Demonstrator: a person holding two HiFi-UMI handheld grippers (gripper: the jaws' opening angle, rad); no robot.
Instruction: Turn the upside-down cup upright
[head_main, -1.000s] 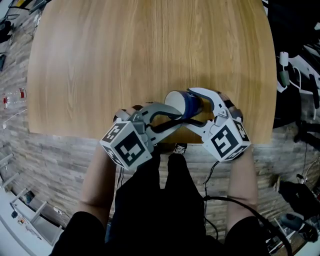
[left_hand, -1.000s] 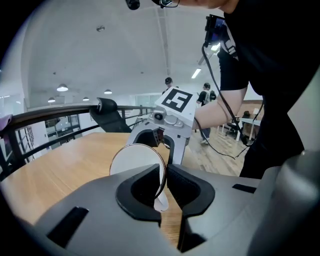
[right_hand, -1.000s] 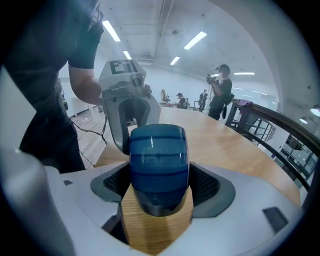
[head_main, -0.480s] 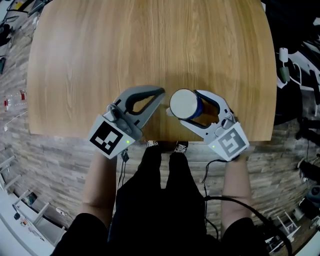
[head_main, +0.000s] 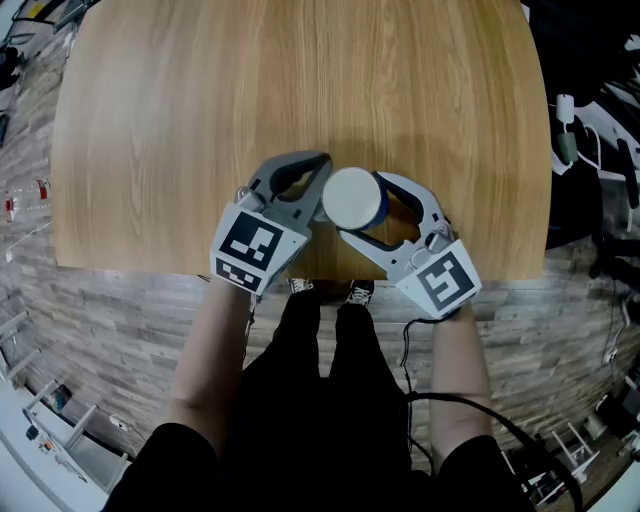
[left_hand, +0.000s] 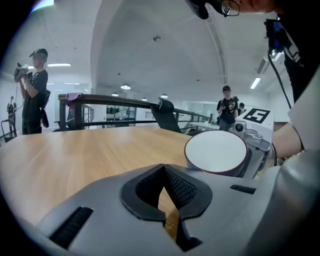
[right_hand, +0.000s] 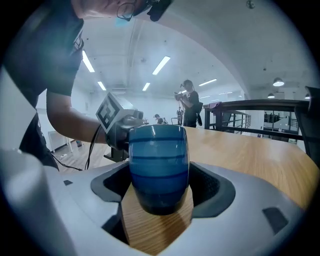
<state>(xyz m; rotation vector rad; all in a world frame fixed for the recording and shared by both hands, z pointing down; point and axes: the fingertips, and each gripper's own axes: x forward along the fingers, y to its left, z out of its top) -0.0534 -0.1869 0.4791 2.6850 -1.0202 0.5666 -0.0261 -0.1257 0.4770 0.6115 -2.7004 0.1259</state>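
Observation:
A blue cup (head_main: 352, 197) with a white round end facing up at the head camera is clamped between the fingers of my right gripper (head_main: 368, 207), near the table's front edge. In the right gripper view the cup (right_hand: 159, 167) stands with its rounded base down between the pads, over the wood. My left gripper (head_main: 320, 172) sits just left of the cup, shut and empty. In the left gripper view its jaws (left_hand: 164, 172) meet with nothing between them, and the cup's white end (left_hand: 216, 151) shows to the right.
The round wooden table (head_main: 250, 90) stretches away beyond the grippers. Its front edge (head_main: 150, 270) runs just under both grippers. Several people stand far off in the room behind the table.
The cup has turned from lying sideways to white end up in the right gripper. The left gripper came off the cup, swung left, closed, and now rests beside it.

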